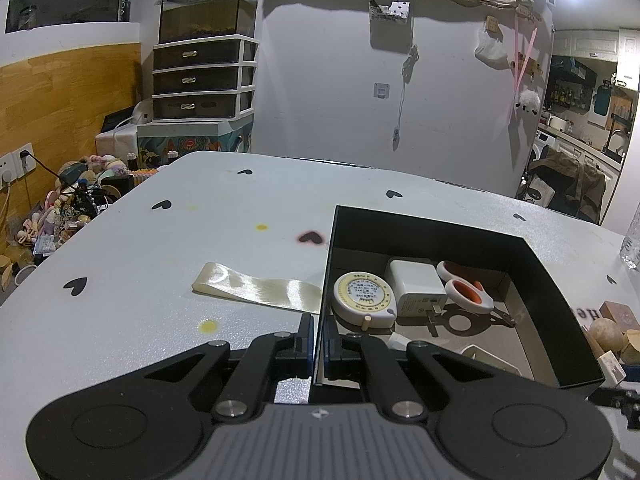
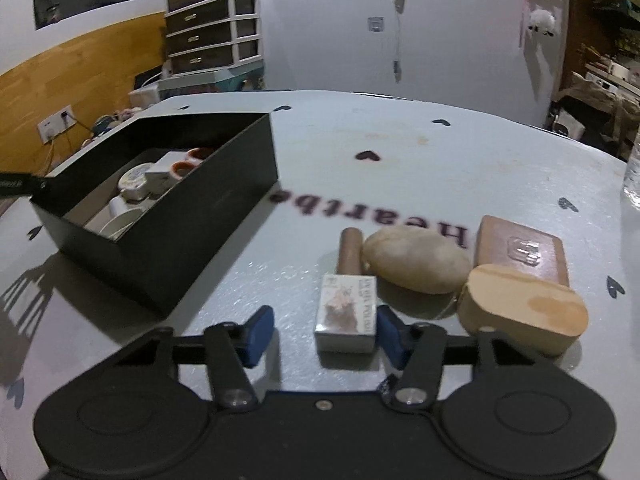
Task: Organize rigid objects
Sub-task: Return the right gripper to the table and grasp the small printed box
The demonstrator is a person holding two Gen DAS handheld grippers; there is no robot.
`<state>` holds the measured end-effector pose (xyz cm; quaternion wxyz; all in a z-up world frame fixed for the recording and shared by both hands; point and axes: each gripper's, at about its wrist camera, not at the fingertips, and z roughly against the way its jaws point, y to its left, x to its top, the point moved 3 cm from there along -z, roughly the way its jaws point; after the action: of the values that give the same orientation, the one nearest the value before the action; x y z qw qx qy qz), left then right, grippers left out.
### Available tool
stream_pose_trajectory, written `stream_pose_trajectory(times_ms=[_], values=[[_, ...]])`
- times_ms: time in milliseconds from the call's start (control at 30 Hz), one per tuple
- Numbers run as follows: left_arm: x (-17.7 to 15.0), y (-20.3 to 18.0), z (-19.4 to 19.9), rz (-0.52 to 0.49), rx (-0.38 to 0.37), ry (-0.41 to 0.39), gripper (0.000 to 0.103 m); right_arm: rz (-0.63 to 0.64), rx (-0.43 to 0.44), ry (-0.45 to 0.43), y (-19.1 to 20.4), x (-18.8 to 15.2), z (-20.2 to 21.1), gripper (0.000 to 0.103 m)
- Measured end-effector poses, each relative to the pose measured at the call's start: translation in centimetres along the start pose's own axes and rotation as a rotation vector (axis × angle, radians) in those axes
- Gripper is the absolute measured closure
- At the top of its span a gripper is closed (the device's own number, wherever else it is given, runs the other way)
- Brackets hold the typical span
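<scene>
A black open box (image 1: 552, 280) stands on the table and holds a round tape measure (image 1: 362, 294), a white charger (image 1: 416, 290) and orange-handled scissors (image 1: 464, 290). My left gripper (image 1: 319, 346) is shut on the box's left wall. The box also shows in the right wrist view (image 2: 208, 216). My right gripper (image 2: 324, 334) is open, with a small white printed box (image 2: 347, 314) between its fingers, close to the right pad. Behind it lie a wooden cylinder (image 2: 350, 250), a tan stone (image 2: 416, 260), a brown wooden block (image 2: 524, 252) and a light wooden oval piece (image 2: 524, 314).
A cream satin ribbon (image 1: 256, 288) lies on the table left of the box. A clear glass (image 2: 634, 176) stands at the right table edge. The grey tablecloth (image 1: 160, 264) has black hearts. Drawers (image 1: 202, 76) and clutter sit beyond the far left edge.
</scene>
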<state>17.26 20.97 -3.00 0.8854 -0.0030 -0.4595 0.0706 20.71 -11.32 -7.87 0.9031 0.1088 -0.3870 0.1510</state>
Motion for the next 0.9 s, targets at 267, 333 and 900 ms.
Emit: stream_pose_trajectory(times_ms=[267,333,900], values=[[0.0,0.0,0.1,0.000,0.000,0.000,0.099,-0.033,-0.038,0.004,-0.8,1.1,-1.0,0.069],[0.0,0.0,0.1,-0.001,0.000,0.000,0.099,-0.037,-0.044,0.005,-0.9,1.2,-1.1,0.071],[0.0,0.0,0.1,0.000,-0.001,0.000,0.099,0.152,0.191,-0.192,5.0,8.7,2.8,0.071]])
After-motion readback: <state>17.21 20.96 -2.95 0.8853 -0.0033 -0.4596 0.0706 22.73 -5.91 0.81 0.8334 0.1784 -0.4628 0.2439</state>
